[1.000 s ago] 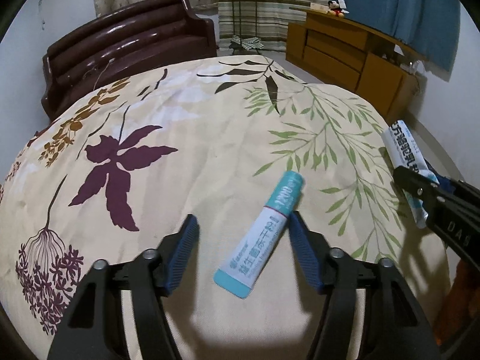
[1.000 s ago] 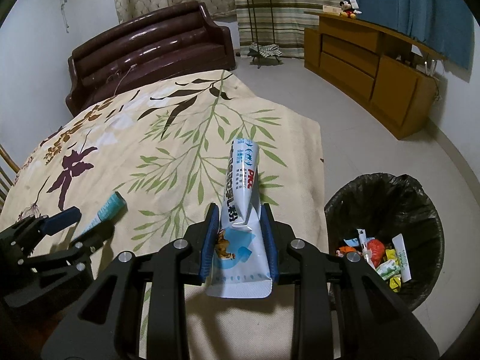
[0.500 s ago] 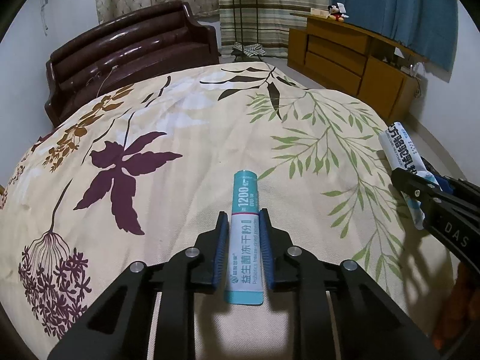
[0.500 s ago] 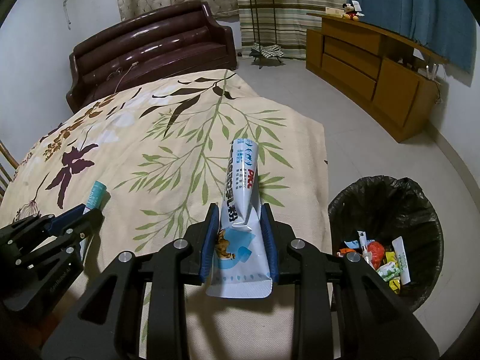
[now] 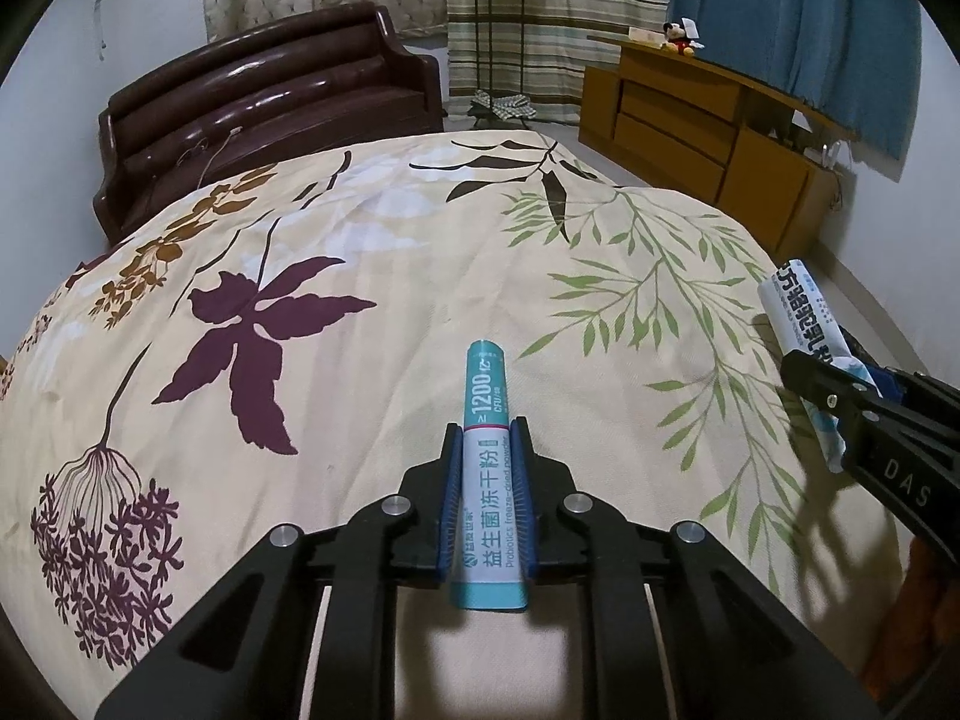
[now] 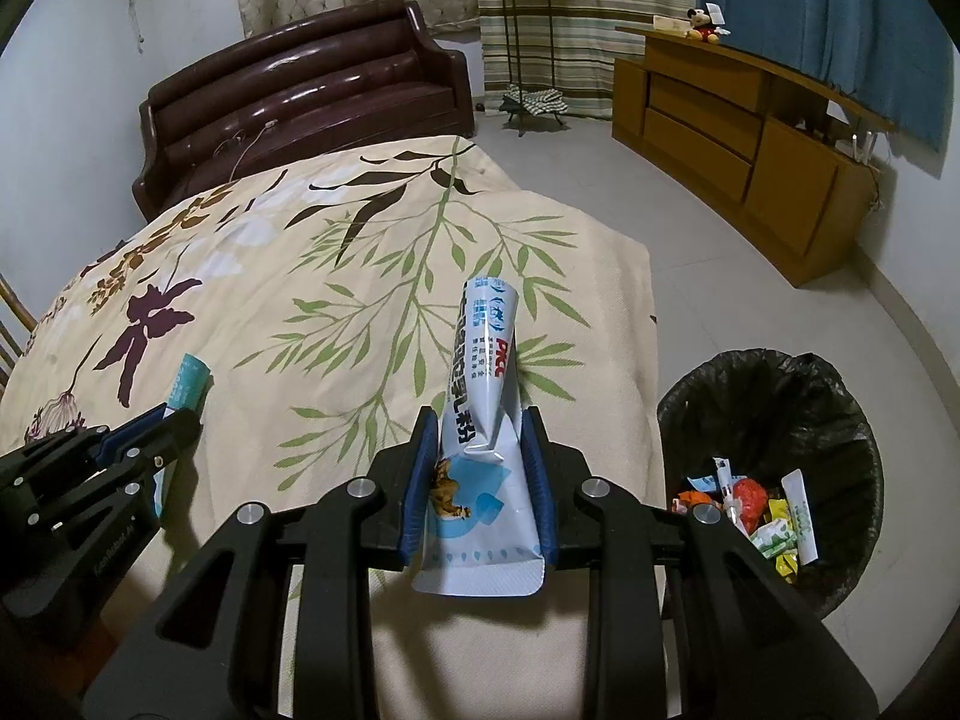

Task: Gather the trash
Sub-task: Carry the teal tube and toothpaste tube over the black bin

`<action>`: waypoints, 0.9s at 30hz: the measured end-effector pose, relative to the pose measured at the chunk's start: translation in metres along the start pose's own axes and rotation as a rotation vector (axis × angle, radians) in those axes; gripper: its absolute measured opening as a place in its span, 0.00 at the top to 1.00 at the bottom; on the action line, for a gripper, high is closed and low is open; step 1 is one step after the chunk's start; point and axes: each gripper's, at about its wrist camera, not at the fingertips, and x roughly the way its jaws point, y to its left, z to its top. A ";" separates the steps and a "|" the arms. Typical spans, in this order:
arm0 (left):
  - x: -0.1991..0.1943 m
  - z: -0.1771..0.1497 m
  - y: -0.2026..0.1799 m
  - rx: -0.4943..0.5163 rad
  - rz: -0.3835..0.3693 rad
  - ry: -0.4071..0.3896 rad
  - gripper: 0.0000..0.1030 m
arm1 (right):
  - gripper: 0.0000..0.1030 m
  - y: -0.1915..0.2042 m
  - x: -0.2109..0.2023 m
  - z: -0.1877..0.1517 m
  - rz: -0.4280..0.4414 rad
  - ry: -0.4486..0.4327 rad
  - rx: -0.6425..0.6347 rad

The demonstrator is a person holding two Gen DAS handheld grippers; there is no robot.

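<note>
My left gripper (image 5: 487,438) is shut on a teal and white powder sachet (image 5: 487,420) and holds it a little above the leaf-print bedspread (image 5: 360,276). My right gripper (image 6: 480,426) is shut on a crumpled white and blue pouch (image 6: 485,384), also over the bed. The right gripper and its pouch (image 5: 801,315) show at the right edge of the left wrist view. The left gripper with the sachet (image 6: 187,383) shows at the left of the right wrist view. A bin lined with a black bag (image 6: 774,396) stands on the floor right of the bed and holds several wrappers.
A dark brown headboard (image 6: 300,102) closes the far end of the bed. A wooden cabinet (image 6: 738,138) runs along the right wall. A plant stand (image 6: 522,48) stands by the striped curtain. Pale tiled floor (image 6: 690,252) lies between bed and cabinet.
My left gripper has shut on the teal sachet, which lay loose and slanted between open fingers a second ago, and lifted it straight. My right gripper keeps its pouch and has risen slightly.
</note>
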 end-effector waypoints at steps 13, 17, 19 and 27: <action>-0.018 0.001 -0.004 -0.012 -0.007 -0.048 0.84 | 0.73 0.001 -0.017 -0.005 -0.002 -0.020 -0.006; -0.027 0.003 -0.012 -0.001 -0.016 -0.074 0.84 | 0.73 -0.005 -0.025 -0.006 -0.008 -0.033 -0.001; -0.032 0.004 -0.019 0.006 -0.024 -0.088 0.84 | 0.73 -0.010 -0.029 -0.007 -0.015 -0.041 0.002; -0.042 0.012 -0.064 0.053 -0.079 -0.131 0.84 | 0.73 -0.053 -0.048 -0.009 -0.072 -0.073 0.043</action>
